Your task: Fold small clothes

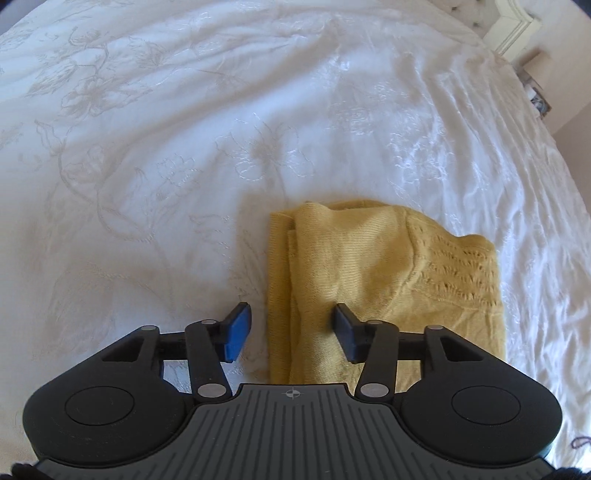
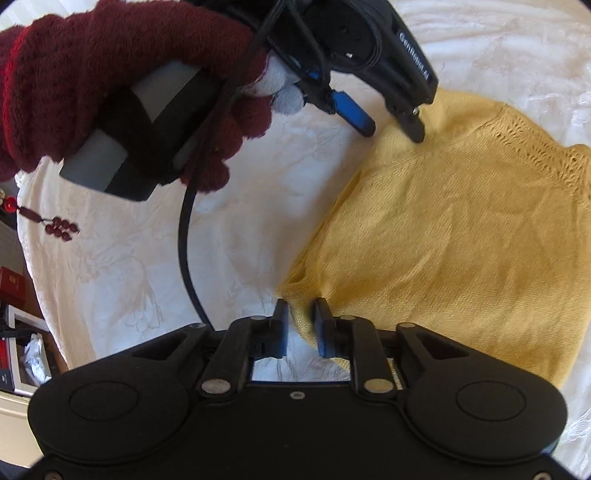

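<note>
A small yellow knit sweater (image 1: 384, 280) lies folded on the white bedspread (image 1: 184, 147). My left gripper (image 1: 291, 330) is open and empty, hovering over the sweater's left edge, one finger on each side of it. It also shows in the right wrist view (image 2: 391, 125), held by a hand in a dark red glove (image 2: 110, 85). In the right wrist view the sweater (image 2: 461, 240) fills the right side. My right gripper (image 2: 301, 325) is partly open, its fingers straddling the sweater's near corner without closing on it.
The embroidered bedspread (image 2: 147, 277) stretches to the left and far side. A black cable (image 2: 186, 243) hangs from the left gripper. Boxes and clutter (image 2: 18, 332) lie beside the bed at the left. A white bed frame (image 1: 517, 26) and a nightstand stand at the far right.
</note>
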Motion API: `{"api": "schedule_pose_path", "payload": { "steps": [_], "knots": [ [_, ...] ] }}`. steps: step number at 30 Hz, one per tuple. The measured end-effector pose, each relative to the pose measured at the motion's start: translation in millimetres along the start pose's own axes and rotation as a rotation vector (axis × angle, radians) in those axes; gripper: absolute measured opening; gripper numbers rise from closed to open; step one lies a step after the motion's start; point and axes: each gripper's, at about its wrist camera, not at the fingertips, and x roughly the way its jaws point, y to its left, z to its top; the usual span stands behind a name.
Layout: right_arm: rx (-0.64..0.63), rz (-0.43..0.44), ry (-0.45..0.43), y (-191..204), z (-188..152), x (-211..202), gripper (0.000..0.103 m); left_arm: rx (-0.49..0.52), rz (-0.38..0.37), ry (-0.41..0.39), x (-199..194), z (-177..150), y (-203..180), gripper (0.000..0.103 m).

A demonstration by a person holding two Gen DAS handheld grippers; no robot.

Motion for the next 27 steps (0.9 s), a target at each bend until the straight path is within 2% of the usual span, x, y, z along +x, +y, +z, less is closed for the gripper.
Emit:
{"api": "schedule_pose_path", "payload": {
  "steps": [1,3,5,6,7,9,10,12,15,18,22,27],
  "knots": [
    [-0.002,0.027,-0.010,0.6,-1.5,-3.5,0.053,0.010,0.009,-0.004,0.9,0.8,1.0,0.060],
    [0.004,0.074,-0.041,-1.7,-3.5,-13.1,0.062,0.041,0.024,-0.006,2.6,3.0,2.4,0.067],
    [0.023,0.088,-0.070,-7.9,-2.4,-27.9,0.065,0.056,0.023,-0.013,1.2,4.9,4.0,0.073],
    [0.039,0.087,-0.090,-13.4,-1.7,-36.5,0.073,0.056,0.027,-0.020,-0.8,5.5,4.8,0.080],
    [0.059,0.085,-0.111,-20.2,-1.1,-45.5,0.084,0.051,0.033,-0.043,-5.9,5.2,6.4,0.084],
    [0.105,0.081,-0.155,-40.7,6.1,-58.1,0.094,0.034,0.038,-0.091,-18.4,3.9,9.3,0.087],
    [0.133,0.067,-0.180,-50.8,8.8,-67.3,0.097,0.024,0.036,-0.101,-23.6,3.0,10.7,0.094],
    [0.176,0.035,-0.213,-71.2,13.9,-78.8,0.103,-0.002,0.020,-0.115,-34.2,-0.5,13.6,0.098],
    [0.255,-0.016,-0.245,-102.5,15.2,-88.3,0.103,-0.035,-0.010,-0.110,-46.0,-11.4,14.7,0.098],
    [0.369,-0.060,-0.264,-140.7,17.2,-90.6,0.103,-0.039,-0.033,-0.062,-46.8,-28.4,10.5,0.098],
    [0.505,-0.045,-0.273,-182.9,13.3,-82.6,0.103,-0.040,-0.068,0.025,-39.7,-61.0,4.2,0.098],
    [0.590,0.007,-0.248,-215.7,10.8,-70.6,0.103,-0.078,-0.106,0.109,-23.8,-89.4,1.0,0.098]
  ]
}}
